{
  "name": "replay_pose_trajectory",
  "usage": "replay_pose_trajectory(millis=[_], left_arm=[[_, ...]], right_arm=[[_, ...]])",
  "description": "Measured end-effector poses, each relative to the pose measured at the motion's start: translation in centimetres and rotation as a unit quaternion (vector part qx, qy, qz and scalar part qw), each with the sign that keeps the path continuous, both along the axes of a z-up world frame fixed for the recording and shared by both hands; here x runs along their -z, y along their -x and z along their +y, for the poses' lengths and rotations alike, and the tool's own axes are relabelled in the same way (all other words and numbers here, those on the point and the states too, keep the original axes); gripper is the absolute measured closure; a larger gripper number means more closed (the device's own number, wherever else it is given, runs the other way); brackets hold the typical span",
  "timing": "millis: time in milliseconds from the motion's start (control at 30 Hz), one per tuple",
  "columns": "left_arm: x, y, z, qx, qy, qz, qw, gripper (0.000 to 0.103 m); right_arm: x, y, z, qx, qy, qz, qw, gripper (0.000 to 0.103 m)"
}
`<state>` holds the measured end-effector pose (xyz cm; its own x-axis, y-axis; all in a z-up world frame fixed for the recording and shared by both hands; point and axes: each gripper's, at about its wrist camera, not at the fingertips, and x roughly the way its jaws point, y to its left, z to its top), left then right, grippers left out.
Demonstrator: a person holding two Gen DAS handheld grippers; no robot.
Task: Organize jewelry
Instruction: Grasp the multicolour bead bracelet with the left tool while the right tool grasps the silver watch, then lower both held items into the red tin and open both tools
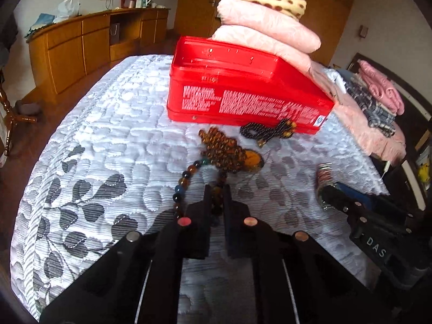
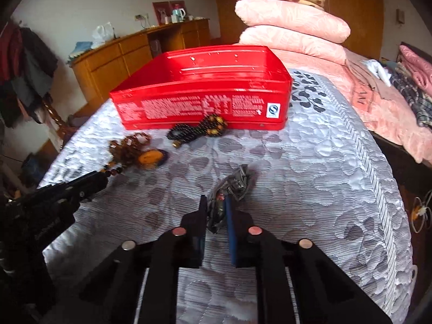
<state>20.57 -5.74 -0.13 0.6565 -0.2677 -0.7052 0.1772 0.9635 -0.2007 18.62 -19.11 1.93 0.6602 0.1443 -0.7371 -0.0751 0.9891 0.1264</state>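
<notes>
**Left wrist and right wrist: both tongs pinching jewelry on the bed**

Left wrist view, far left: wooden dresser (image 1: 81, 43) against the wall. Your left gripper (image 1: 217, 189) has its tongs pressed onto the amber bead necklace (image 1: 226, 151), strand caught between the fingers (image 1: 207, 197), the rest piled on the quilted bedspread (image 1: 108, 124) with its orange pendant beside the pile. Just behind it, dark bead bracelet (image 1: 266, 129) touching the front wall of the open red tin box (image 1: 243, 89). Pink pillows (image 1: 270, 27) stacked behind the box.

Right wrist view: your right gripper (image 2: 216, 202) is pinching a silvery chain-like piece (image 2: 235, 183); too blurred to name exactly. It sits mid-bedspread, well apart from the box.
</notes>
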Motion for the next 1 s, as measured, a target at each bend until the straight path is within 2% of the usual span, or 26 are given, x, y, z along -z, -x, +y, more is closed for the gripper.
replay_pose_trajectory(millis=[200, 400, 533, 700, 767, 833, 933, 1000], left_arm=[[-2.8, 1.2, 0.9, 0.001, 0.018, -0.037, 0.9991, 0.096], [-5.0, 1.8, 1.6, 0.004, 0.047, -0.057, 0.9972, 0.096], [-6.9, 2.0, 2.0, 0.004, 0.058, -0.084, 0.9947, 0.096], [-8.5, 2.0, 2.0, 0.004, 0.063, -0.107, 0.9922, 0.096], [-8.3, 2.0, 2.0, 0.004, 0.064, -0.105, 0.9924, 0.096], [-7.9, 1.9, 2.0, 0.007, 0.065, -0.098, 0.9931, 0.096], [-7.4, 1.8, 2.1, 0.008, 0.065, -0.089, 0.9939, 0.096], [-7.1, 1.7, 2.2, 0.008, 0.066, -0.087, 0.9940, 0.096]], right_arm=[[-0.7, 0.4, -0.2, -0.004, -0.003, -0.007, 1.000, 0.093], [-2.7, 1.1, -1.0, -0.004, -0.010, -0.032, 0.999, 0.095], [-3.8, 0.8, -1.3, -0.005, -0.011, -0.043, 0.999, 0.094], [-2.5, 0.3, -0.7, -0.026, -0.007, -0.010, 1.000, 0.094], [-1.7, 0.3, -0.3, -0.038, -0.008, 0.003, 0.999, 0.083], [-1.2, 0.1, 0.1, -0.043, 0.001, 0.010, 0.999, 0.079], [-0.5, -0.2, 0.6, -0.053, 0.017, 0.020, 0.998, 0.062], [0.0, -0.4, 0.8, -0.059, 0.021, 0.026, 0.998, 0.061]])
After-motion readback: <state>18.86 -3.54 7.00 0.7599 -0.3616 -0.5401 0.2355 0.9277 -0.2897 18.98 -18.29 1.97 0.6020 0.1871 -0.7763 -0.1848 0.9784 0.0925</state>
